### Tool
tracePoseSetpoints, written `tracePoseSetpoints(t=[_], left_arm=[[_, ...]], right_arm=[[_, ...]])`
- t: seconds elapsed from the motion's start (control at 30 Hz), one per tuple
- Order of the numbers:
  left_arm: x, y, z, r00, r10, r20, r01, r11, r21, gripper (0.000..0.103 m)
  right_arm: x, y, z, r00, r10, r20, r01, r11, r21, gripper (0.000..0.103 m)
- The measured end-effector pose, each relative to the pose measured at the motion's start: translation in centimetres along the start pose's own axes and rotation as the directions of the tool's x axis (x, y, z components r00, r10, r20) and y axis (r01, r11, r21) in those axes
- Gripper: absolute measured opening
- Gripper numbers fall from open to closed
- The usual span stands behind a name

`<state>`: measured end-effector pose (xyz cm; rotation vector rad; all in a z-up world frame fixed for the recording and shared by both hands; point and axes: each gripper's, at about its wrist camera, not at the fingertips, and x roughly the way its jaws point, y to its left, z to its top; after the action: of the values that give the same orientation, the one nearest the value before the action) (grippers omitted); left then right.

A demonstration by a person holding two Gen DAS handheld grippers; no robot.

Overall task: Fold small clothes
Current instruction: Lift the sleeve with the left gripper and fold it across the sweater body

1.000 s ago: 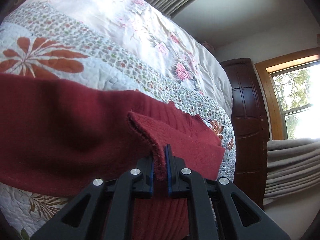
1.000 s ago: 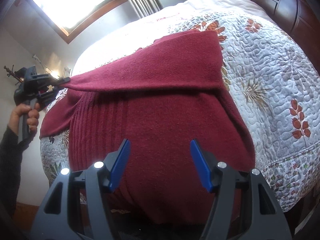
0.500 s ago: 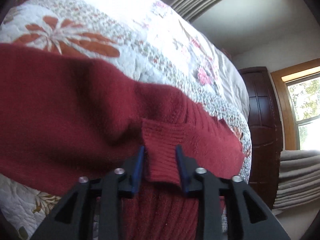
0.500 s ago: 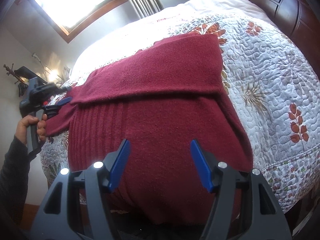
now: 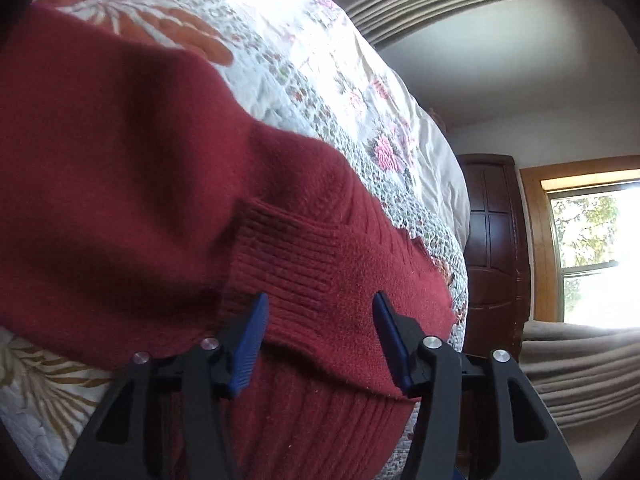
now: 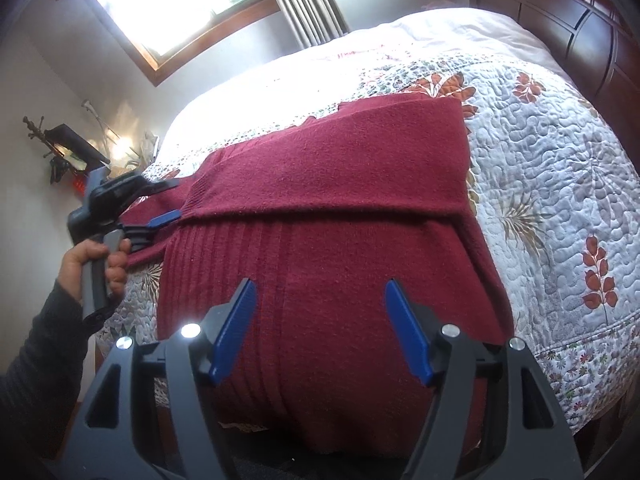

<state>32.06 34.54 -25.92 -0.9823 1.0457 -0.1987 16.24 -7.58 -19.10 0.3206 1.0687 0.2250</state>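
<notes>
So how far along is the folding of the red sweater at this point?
One sleeve already lies folded across the red sweater on the quilt. The left gripper hangs open over the ribbed cuff; the right gripper is open above the hem. The body still looks unfolded.

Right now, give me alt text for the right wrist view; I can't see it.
A dark red sweater lies partly folded on a floral quilt. The right tongs hang open over its hem, and the left tongs are open at the sleeve cuff.
</notes>
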Motion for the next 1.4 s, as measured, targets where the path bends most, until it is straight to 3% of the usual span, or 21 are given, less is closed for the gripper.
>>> tracePoseSetpoints(t=[0.07, 0.13, 0.23, 0.4, 0.57, 0.8, 0.83, 0.9, 0.93, 1.03, 1.17, 1.27, 1.4], left_arm=[[-4.5, 2.4, 0.1, 0.995, -0.019, 0.095, 0.024, 0.998, -0.050, 0.075], [-9.1, 5.7, 0.3, 0.979, -0.001, 0.202, 0.025, 0.993, -0.114, 0.083], [-16.2, 11.7, 0.3, 0.930, 0.087, 0.358, 0.000, 0.972, -0.235, 0.089], [-24.1, 20.1, 0.9, 0.848, 0.172, 0.501, 0.051, 0.914, -0.402, 0.092], [-24.2, 25.2, 3.4, 0.861, 0.105, 0.498, 0.160, 0.873, -0.460, 0.094], [-24.6, 26.6, 5.9, 0.813, 0.097, 0.574, 0.233, 0.849, -0.474, 0.098], [-24.6, 26.3, 6.4, 0.808, 0.103, 0.581, 0.237, 0.845, -0.480, 0.095], [-24.9, 26.5, 6.4, 0.799, 0.145, 0.584, 0.212, 0.840, -0.499, 0.071], [-24.9, 26.8, 6.1, 0.803, 0.157, 0.575, 0.197, 0.841, -0.504, 0.050], [-24.3, 27.3, 5.9, 0.794, 0.194, 0.576, 0.167, 0.841, -0.514, 0.029], [-24.8, 26.8, 5.4, 0.769, 0.215, 0.602, 0.149, 0.855, -0.497, 0.010], [-25.9, 24.8, 5.2, 0.751, 0.200, 0.629, 0.138, 0.884, -0.446, 0.008], [-27.3, 19.4, 5.7, 0.745, 0.133, 0.654, 0.112, 0.941, -0.319, 0.008]], right_arm=[[0.1, 0.0, 0.1, 1.000, 0.002, -0.005, -0.002, 1.000, 0.001, 0.067], [0.1, 0.3, 0.3, 1.000, 0.013, -0.005, -0.013, 1.000, -0.005, 0.067], [0.2, 1.3, 0.4, 1.000, 0.025, -0.002, -0.026, 0.999, -0.032, 0.068], [1.2, 3.5, 0.6, 0.999, 0.042, -0.033, -0.045, 0.995, -0.089, 0.068], [1.4, 5.8, 0.8, 0.998, 0.039, -0.041, -0.045, 0.989, -0.140, 0.069], [0.9, 6.4, 0.8, 1.000, 0.005, -0.024, -0.008, 0.991, -0.136, 0.071], [0.8, 6.3, 0.7, 1.000, -0.003, -0.023, 0.000, 0.992, -0.128, 0.071], [0.6, 6.1, 0.7, 1.000, -0.013, -0.019, 0.011, 0.993, -0.117, 0.071], [0.5, 5.9, 0.6, 1.000, -0.018, -0.014, 0.017, 0.994, -0.109, 0.071], [0.3, 5.4, 0.6, 1.000, -0.029, -0.008, 0.028, 0.996, -0.088, 0.071], [0.0, 5.0, 0.4, 0.999, -0.036, -0.001, 0.036, 0.996, -0.079, 0.071], [-0.3, 4.7, 0.3, 0.999, -0.036, 0.004, 0.037, 0.997, -0.075, 0.071], [-0.6, 4.2, 0.3, 0.999, -0.033, 0.013, 0.034, 0.997, -0.064, 0.071]])
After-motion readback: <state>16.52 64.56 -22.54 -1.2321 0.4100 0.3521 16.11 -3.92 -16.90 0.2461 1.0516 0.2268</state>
